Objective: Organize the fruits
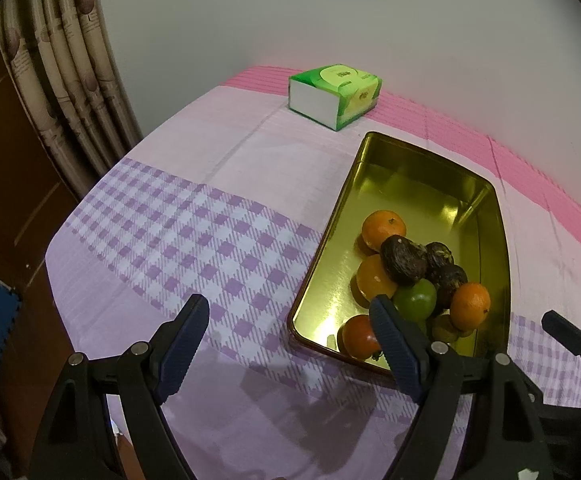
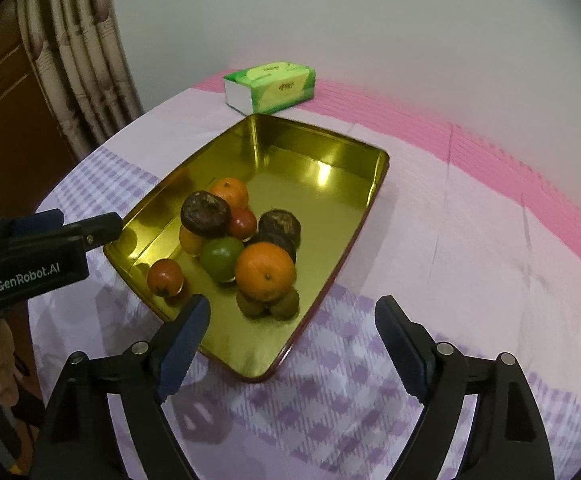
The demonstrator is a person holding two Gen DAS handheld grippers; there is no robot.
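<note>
Left gripper [image 1: 289, 311]: jaws spread wide, nothing between them, only checked tablecloth [image 1: 194, 236] in the gap. Just beyond its right-hand finger [image 1: 390, 340], the near corner of a gold tin tray [image 1: 370, 168], touching the cloth. Ahead of the gap and far off, near the wall, a green tissue box [image 1: 336, 94] on the pink band of the cloth. At the far left, behind the table, a patterned curtain [image 1: 66, 60].

Right gripper [image 2: 292, 312]: jaws likewise released, grasping nothing, straddling the tray's near end. Heaped in the tray, just ahead of the gap: a large orange [image 2: 265, 271] closest, resting on two small brown fruits [image 2: 268, 305]; a green fruit [image 2: 221, 259] beside it to the left; a red tomato-like fruit [image 2: 165, 277] alone, ahead of the left finger [image 2: 184, 338], against the tray's left wall. Farther back, two dark wrinkled fruits [image 2: 205, 214], another red one and two more oranges [image 2: 231, 191], all touching in one pile. Far half of the tray bare metal.
</note>
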